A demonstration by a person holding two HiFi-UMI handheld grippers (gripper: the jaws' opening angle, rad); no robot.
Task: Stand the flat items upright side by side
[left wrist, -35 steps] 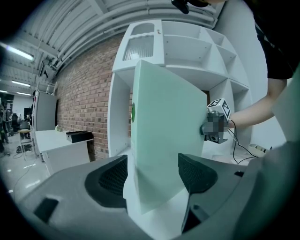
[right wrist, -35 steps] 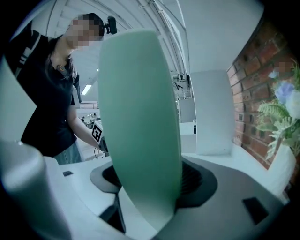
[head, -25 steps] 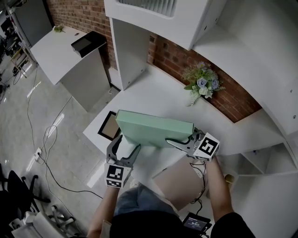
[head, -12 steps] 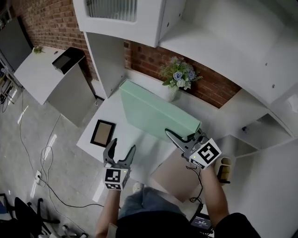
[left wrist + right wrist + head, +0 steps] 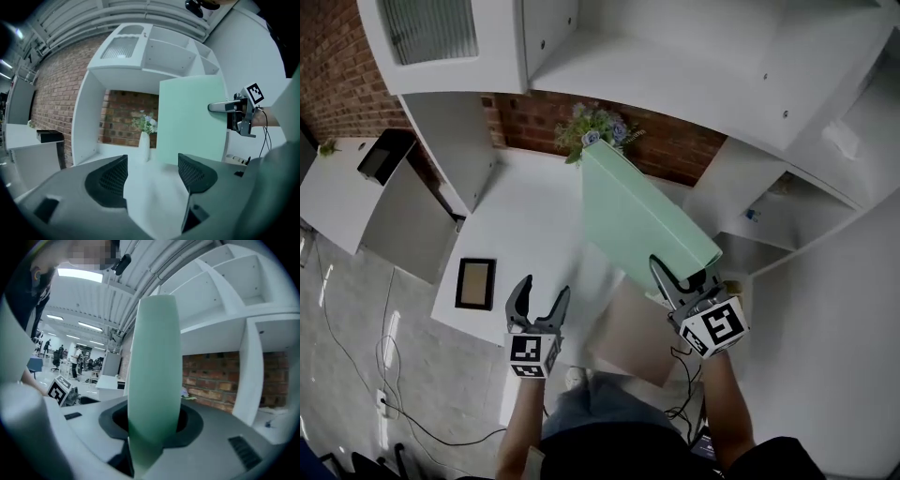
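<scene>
Your right gripper [image 5: 680, 279] is clamped on the near end of the pale green board [image 5: 642, 220], both pads pressing its broad faces; in the right gripper view the board rises edge-on straight out from between the jaws. You have the board turned up on its long edge over the right half of the white desk [image 5: 530, 220], its broad face towards the desk's left side and its far end reaching to the flower vase [image 5: 598, 127] at the back of the desk. Whether its lower edge touches the desk top cannot be made out. Your left gripper [image 5: 541, 289] hangs over the desk's front edge with its jaws spread and nothing between them; its own view shows only bare desk top between the pads, with the board and the vase beyond. A small dark picture frame [image 5: 475, 283] lies flat at the desk's front left corner. A tan flat panel [image 5: 628, 339] lies at the desk's front edge, just below your right gripper; it is unclear whether it rests on the desk.
</scene>
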